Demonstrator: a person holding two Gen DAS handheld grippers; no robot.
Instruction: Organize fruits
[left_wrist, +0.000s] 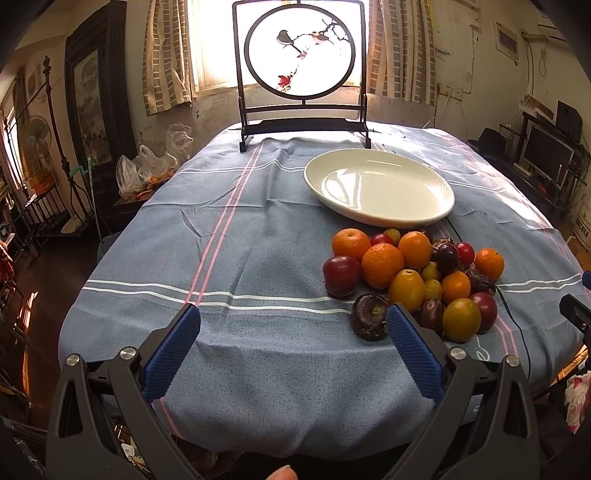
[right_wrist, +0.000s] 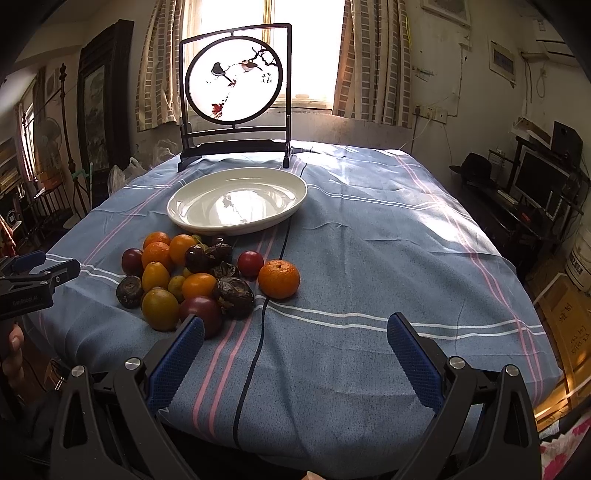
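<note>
Mostly round fruits (left_wrist: 413, 280), orange, dark red, brown, heaped beside plate (left_wrist: 376, 186).

Backlit window (left_wrist: 273, 40) blows out — glare on plate (left_wrist: 380, 184); corners dim, fisheye-bent edges.

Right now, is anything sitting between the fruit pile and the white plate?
Nothing visible does. The fruit pile lies just in front of the white plate, with only bare tablecloth between them. A thin black cable runs alongside the pile, not across that gap.
</note>
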